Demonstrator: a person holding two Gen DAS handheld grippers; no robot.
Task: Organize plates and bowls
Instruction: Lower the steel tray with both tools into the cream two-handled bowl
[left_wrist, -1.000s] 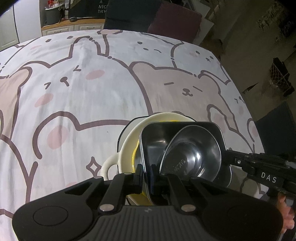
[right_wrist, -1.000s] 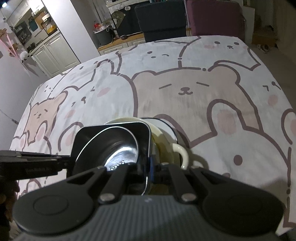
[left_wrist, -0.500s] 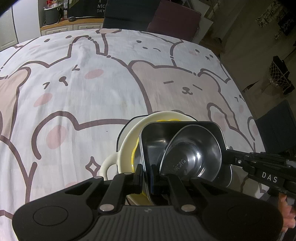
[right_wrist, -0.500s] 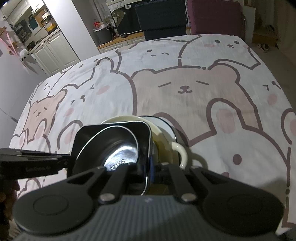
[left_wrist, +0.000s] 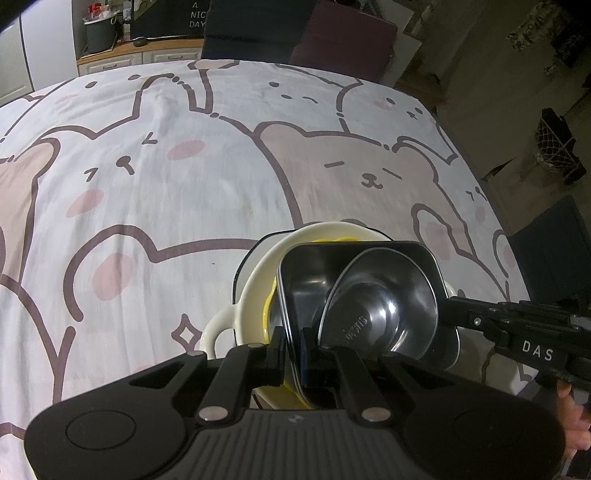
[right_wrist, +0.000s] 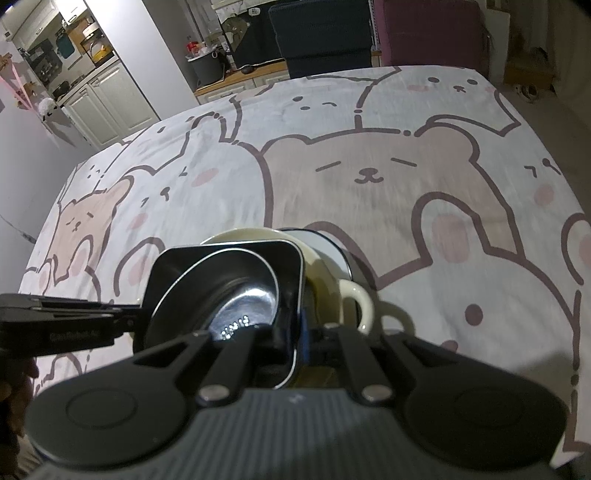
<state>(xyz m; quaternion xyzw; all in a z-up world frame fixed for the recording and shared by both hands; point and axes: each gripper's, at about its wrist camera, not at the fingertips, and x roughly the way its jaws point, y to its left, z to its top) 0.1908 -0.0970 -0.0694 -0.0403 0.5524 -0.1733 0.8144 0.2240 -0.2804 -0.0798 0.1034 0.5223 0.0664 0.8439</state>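
Tablecloth (left_wrist: 184, 192) wide open; dish stack (left_wrist: 354, 288) near its edge.

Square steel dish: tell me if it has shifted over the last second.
No. The square steel dish sits at the same spot against the star print on the tablecloth.

Left wrist view: sits just behind left gripper (left_wrist: 293, 345), looks forward and steeply down along fingers, close on stacked dishes; square steel tray (left_wrist: 306, 280) fills lower centre, tablecloth (left_wrist: 184, 184) stretches beyond tray to far chairs

Right wrist view: same steep downward pitch, behind right gripper (right_wrist: 297, 341), equally close, tray (right_wrist: 288, 266) at lower centre

Shared: tray, round steel bowl (left_wrist: 384, 306) inside it, cream handled bowl (left_wrist: 255, 280) beneath, bear-print cloth beyond. Each view catches opposite gripper at far side of tray
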